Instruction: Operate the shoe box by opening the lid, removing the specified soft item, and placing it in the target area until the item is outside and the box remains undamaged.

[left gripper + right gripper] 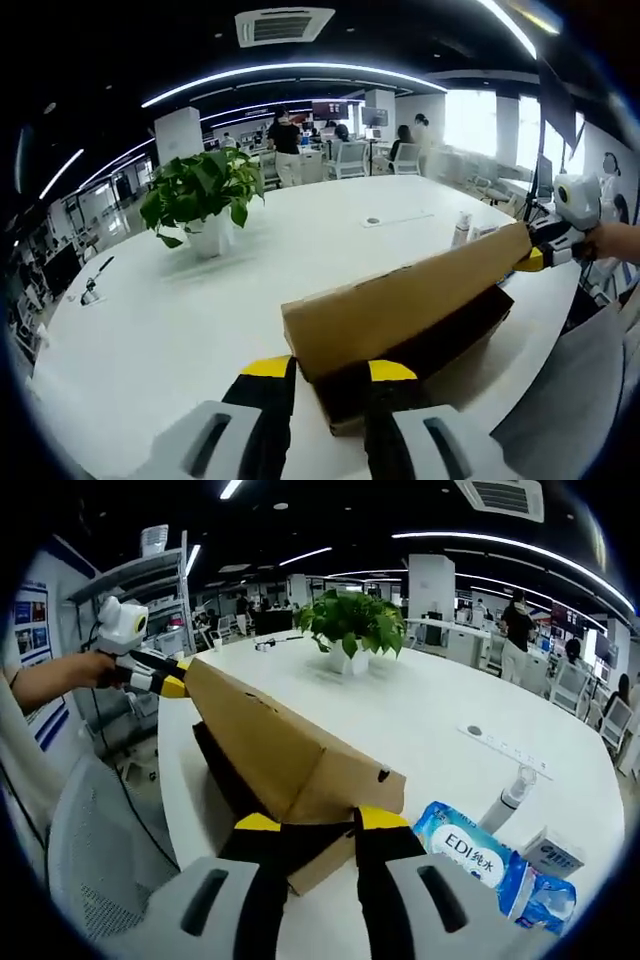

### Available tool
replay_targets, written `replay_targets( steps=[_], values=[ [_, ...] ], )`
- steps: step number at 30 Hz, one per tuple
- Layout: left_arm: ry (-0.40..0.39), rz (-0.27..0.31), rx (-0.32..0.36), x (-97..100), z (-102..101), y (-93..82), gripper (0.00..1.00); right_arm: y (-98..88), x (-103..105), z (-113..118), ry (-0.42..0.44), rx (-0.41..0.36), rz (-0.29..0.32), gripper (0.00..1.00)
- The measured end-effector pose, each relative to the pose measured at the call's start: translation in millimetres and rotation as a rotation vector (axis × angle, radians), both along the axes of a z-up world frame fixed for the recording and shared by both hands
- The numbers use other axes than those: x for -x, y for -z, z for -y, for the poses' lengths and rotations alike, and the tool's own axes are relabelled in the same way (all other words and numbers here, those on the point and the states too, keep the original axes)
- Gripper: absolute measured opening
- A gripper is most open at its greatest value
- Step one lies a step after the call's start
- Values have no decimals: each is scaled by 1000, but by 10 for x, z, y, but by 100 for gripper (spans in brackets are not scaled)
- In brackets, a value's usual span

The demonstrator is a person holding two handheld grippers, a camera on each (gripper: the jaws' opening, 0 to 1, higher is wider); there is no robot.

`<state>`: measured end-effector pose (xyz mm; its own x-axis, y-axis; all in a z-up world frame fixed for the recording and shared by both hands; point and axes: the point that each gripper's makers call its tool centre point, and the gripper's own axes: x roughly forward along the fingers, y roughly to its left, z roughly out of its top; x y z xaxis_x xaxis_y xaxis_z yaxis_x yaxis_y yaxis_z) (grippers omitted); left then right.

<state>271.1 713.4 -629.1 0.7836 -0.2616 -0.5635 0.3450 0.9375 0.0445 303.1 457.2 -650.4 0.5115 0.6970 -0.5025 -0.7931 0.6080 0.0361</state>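
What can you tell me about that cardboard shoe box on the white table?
The shoe box is plain brown cardboard, long and narrow, lying near the edge of the white table. Its lid is raised at a slant, with a small dark eyelet hole in its end face; the inside under it looks dark and what it holds cannot be made out. The left hand-held gripper meets the lid at one end and the right hand-held gripper at the other, yellow-tipped jaws astride the lid's edge.
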Motion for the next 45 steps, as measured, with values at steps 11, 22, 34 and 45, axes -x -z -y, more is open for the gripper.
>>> replay_targets(
  steps=[11, 22, 34, 45],
  values=[
    [35, -54, -18, 104, 28, 221, 29, 156, 121, -52, -42, 21, -18, 33],
    [48, -103, -4, 188, 56, 429, 33, 299, 211, -74, -59, 34, -53, 39],
    [72, -168, -3, 238, 83, 633, 36, 467, 246, -101, -51, 29, -110, 43],
    [63, -203, 16, 273, 99, 809, 37, 605, 229, -123, -27, 23, -152, 44]
  ],
)
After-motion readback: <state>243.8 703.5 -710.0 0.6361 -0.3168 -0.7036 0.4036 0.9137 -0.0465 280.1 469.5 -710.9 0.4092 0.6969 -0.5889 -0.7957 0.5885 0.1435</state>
